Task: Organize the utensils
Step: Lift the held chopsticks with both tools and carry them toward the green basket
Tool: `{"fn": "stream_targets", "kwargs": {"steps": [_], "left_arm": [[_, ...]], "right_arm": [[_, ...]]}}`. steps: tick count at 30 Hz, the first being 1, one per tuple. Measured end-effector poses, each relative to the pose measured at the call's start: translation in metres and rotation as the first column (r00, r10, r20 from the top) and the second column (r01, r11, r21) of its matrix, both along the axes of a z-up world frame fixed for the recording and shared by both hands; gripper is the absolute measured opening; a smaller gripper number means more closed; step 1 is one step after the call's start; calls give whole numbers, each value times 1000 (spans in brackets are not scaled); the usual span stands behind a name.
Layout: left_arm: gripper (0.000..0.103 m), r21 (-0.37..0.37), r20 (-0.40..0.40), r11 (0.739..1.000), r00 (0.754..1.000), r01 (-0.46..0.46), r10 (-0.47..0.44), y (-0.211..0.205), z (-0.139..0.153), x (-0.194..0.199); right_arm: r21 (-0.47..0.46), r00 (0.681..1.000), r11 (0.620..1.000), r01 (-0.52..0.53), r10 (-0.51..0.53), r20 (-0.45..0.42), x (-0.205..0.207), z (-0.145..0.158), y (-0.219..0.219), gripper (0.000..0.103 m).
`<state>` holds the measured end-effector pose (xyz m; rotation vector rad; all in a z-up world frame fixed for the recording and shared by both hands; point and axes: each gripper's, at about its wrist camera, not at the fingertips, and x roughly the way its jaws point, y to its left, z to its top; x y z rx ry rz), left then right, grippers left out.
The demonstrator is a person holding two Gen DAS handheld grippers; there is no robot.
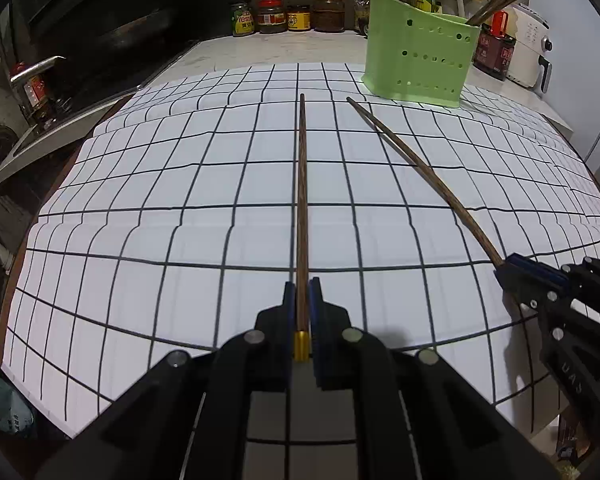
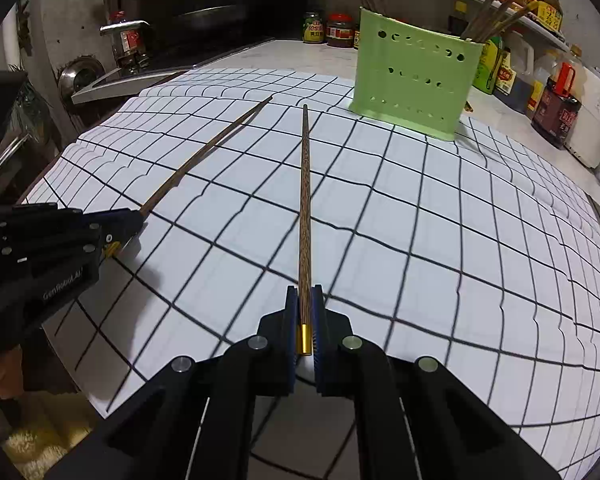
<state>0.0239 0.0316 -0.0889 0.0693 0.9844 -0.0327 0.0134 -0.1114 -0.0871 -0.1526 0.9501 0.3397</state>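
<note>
Your left gripper [image 1: 301, 304] was clamped on one chopstick [image 1: 302, 208] near its gold cap, and your right gripper [image 2: 304, 308] was clamped on the other chopstick [image 2: 305, 208] the same way. Both sticks pointed across the grid sheet [image 1: 180, 240] on the counter toward the green holder [image 2: 414, 80]. The chopsticks already in the holder [image 2: 496, 12] were cut off at the top edge, and the holder's inside was hidden.

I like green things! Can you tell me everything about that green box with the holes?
The green holder looks like smooth plastic, with rows of round holes in its front wall. It stands upright at the far edge of the checked mat, open on top. Several brown chopsticks with gold ends lean out of it. Neither gripper touches it.
</note>
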Motion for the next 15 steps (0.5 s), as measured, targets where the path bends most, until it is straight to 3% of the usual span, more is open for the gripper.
{"fn": "stream_targets", "kwargs": {"steps": [9,15], "left_arm": [[7,26,8,1000,1000,1,-1,0,1,0],[7,-19,4,1000,1000,-13,13,6,4,2]], "right_arm": [[-1,1000,1000,0,0,-1,2,-1,2,8],[6,1000,1000,-1,1,1,2,3,2,7]]}}
